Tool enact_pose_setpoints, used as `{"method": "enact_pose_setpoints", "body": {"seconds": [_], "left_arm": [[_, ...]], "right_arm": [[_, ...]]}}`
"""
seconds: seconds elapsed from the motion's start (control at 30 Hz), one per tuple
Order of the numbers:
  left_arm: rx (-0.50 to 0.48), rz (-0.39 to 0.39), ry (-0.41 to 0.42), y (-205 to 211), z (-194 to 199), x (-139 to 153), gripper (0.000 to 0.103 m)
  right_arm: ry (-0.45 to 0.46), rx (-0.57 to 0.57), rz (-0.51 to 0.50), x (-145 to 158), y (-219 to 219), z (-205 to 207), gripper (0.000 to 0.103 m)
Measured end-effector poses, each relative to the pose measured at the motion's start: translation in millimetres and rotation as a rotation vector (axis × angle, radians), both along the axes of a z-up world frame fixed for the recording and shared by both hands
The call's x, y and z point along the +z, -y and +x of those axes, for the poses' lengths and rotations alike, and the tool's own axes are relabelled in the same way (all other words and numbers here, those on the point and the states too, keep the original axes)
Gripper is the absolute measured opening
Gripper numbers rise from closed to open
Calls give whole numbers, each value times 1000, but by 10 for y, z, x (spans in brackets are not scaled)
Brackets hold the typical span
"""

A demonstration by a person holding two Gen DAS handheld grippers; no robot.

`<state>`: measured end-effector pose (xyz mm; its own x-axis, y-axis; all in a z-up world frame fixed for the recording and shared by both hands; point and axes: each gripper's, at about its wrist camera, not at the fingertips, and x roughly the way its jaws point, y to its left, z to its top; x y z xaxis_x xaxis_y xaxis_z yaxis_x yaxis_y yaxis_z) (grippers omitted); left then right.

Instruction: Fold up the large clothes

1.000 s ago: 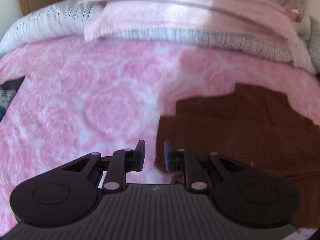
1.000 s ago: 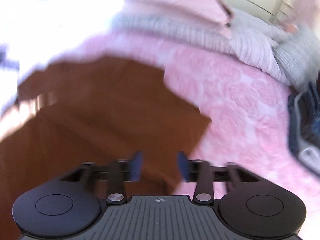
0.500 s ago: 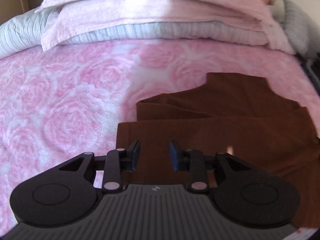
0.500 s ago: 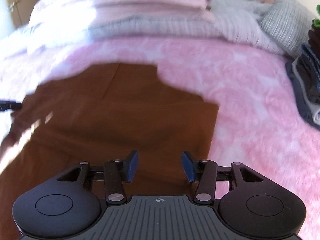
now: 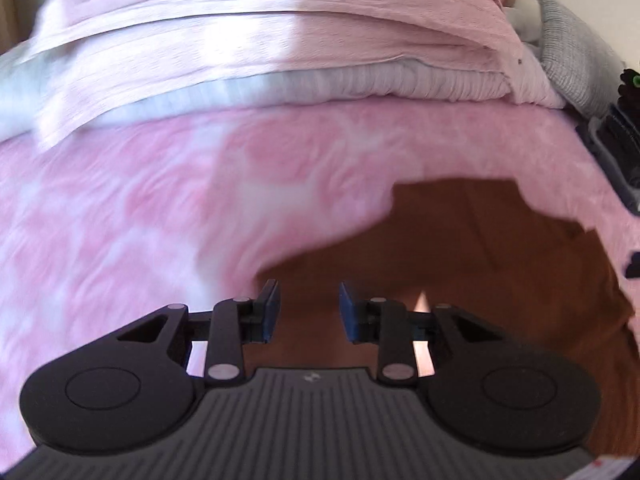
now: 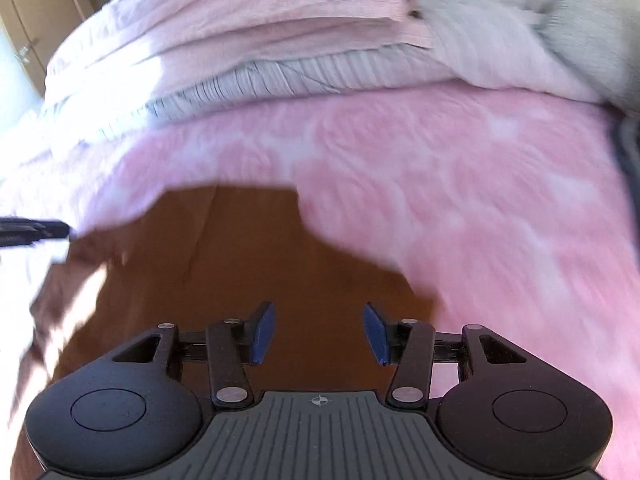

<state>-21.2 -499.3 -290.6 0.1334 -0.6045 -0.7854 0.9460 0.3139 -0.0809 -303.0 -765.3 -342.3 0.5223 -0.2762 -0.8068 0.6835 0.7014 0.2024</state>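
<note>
— Garment [image 5: 460,264], where is it?
— Brown, flat on the pink blanket [image 5: 160,220] under my left gripper [image 5: 308,308] and right gripper [image 6: 318,332]; both gape empty.
— Handling?
— Soft, light, I'd say; I'd pinch an edge corner.

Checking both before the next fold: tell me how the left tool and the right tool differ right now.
The right tool stands wider open than the left tool. The left tool hangs over the brown garment's left edge, where the pink blanket begins; the right tool hangs over the garment's right part, with blanket to its right. Shared: both are open, hold nothing, and have blue pads.
</note>
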Motion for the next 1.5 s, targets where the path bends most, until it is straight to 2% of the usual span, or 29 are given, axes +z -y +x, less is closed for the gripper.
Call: {"method": "enact_pose_setpoints", "body": {"seconds": [0.1,0.23,0.3,0.37,0.4,0.43,0.47,0.5,0.57,0.67,0.77,0.8,0.87,0.9,0.97,1.03,1.1,1.17,1.2,1.3,1.33,1.37,1.43,1.5], "left_arm": [[-28,24,-105,543,137,-157,27],[21,43,-321,1090,323,-449,27],[20,69,-366,1274,325,-577,28],[-14,77,-376,1407,308,-637,28],[-30,71,-378,1450,297,-643,28],[-46,68,-385,1489,294,-654,28],[-55,66,-389,1523,286,-660,28],[-65,62,-391,1555,273,-664,26],[-107,45,-386,1616,216,-658,5],[-157,9,-281,1551,68,-584,4],[-191,-115,-209,1270,-22,-429,4],[-220,-161,-159,1132,-95,-342,4],[-281,-207,-71,834,-278,-222,4],[-312,-199,-42,685,-372,-209,4],[-366,-132,-14,401,-536,-267,5],[-377,-37,-8,174,-636,-376,7],[-334,-3,-41,19,-618,-392,7],[-278,-32,-87,-29,-540,-289,9],[-249,-69,-104,-20,-500,-219,9],[-216,-176,-122,126,-476,-86,10],[-223,-178,-120,214,-506,-96,11],[-236,-168,-107,301,-550,-132,11],[-212,-89,-80,453,-601,-243,12],[-146,-69,-96,440,-586,-236,12]], "right_arm": [[62,0,91,-198,422,337,46],[98,-38,206,-489,808,604,46],[134,-47,247,-588,904,674,46],[173,-40,272,-631,958,705,46],[190,-38,271,-639,961,717,43],[192,-43,258,-640,970,734,24],[195,-43,250,-631,972,740,11],[201,-35,253,-631,982,760,4],[199,-4,181,-588,918,815,4],[220,61,11,-365,608,716,3],[219,166,-204,-66,90,518,3],[211,207,-248,-12,-92,454,3],[151,322,-259,5,-445,350,4],[108,370,-242,-27,-597,302,4],[-36,419,-134,-159,-775,263,9],[-125,375,-80,-219,-856,206,12],[-108,293,-78,-113,-842,169,13],[-9,187,-84,42,-774,177,14],[39,136,-84,98,-746,215,14],[91,86,-77,86,-725,472,15],[88,84,-76,36,-744,544,15],[43,70,-78,-8,-755,598,15],[-26,12,-108,-5,-785,623,15],[7,-62,-57,26,-814,447,19]]}}
